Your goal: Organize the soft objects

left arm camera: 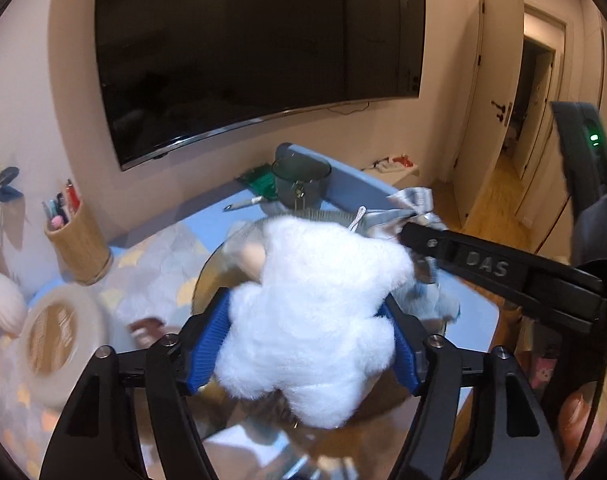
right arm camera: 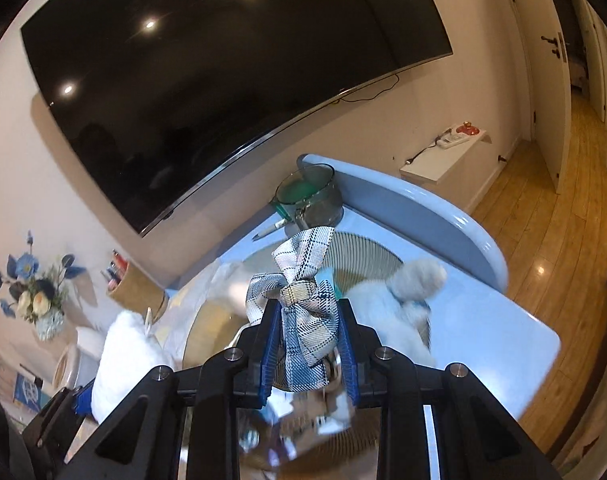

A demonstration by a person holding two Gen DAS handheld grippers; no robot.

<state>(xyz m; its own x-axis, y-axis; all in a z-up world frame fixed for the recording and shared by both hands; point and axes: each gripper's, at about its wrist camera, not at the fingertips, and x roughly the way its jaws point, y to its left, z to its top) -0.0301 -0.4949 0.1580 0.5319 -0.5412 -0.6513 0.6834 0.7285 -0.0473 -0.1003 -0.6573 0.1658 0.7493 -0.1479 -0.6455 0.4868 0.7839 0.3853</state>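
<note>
The left gripper (left arm camera: 307,344), black with ribbed blue pads (left arm camera: 207,344), is closed partway around a fluffy white star-shaped plush toy (left arm camera: 315,312), pinching it at the waist so its rounded points spill out above and below the fingers. The pile is long and bright, and a short white cord loop (left arm camera: 358,216) sticks up from its top point. It hangs over a round glass plate with a dark striped rim (left arm camera: 223,256) on the pale blue table (left arm camera: 475,320).

The right gripper (right arm camera: 309,344) is closed tight on a grey, cream and navy plaid fabric bow (right arm camera: 303,304), knotted in the middle, with one loop standing up past the fingertips and the tail hanging down between the pads. It too is held above the plate. Just beside it, on the plate's far side, lies a blurred pale fluffy toy (right arm camera: 403,300).

Farther back on the table stand a smoky glass bowl (right arm camera: 309,196) and a pen (right arm camera: 269,230). A woven pen holder (left arm camera: 77,244) and a roll of tape (left arm camera: 59,336) sit to the left.
</note>
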